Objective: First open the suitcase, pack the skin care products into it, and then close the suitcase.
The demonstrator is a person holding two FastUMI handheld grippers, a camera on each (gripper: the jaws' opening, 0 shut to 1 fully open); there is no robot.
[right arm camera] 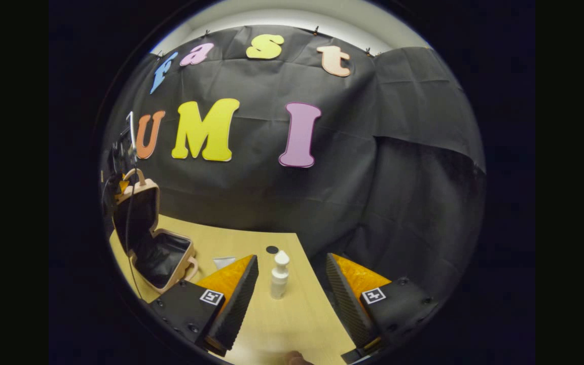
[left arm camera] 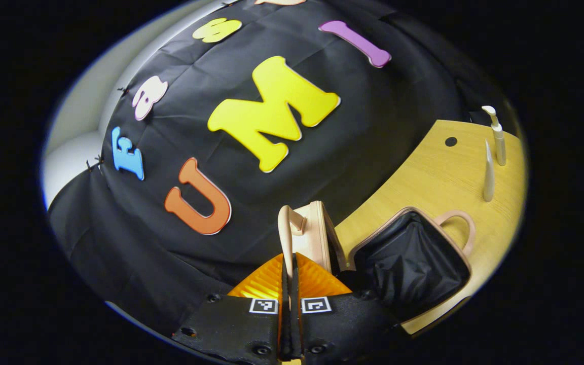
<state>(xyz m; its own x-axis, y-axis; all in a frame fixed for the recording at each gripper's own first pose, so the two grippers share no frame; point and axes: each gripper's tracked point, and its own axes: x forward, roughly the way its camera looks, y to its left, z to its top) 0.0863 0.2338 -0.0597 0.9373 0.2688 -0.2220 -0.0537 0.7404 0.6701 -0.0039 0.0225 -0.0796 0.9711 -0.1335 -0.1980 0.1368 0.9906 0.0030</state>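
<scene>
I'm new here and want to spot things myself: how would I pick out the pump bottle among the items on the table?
Start at the wooden table and the open pink suitcase on it. Beyond the case stand two pale items: the pump bottle and a tapered tube. The bottle has a pump nozzle on top; the tube narrows to a plain point.

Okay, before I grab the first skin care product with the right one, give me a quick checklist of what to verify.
1. Suitcase open, lid raised: ok.
2. Left hand-held gripper shut on the lid's handle, holding it up: ok.
3. Right hand-held gripper open wide: ok.
4. Pump bottle upright, centred ahead of the right fingers: ok.
5. Bottle already between the pads: not ok, it stands beyond the tips.
6. Tube packed: not ok, on the table.
</scene>
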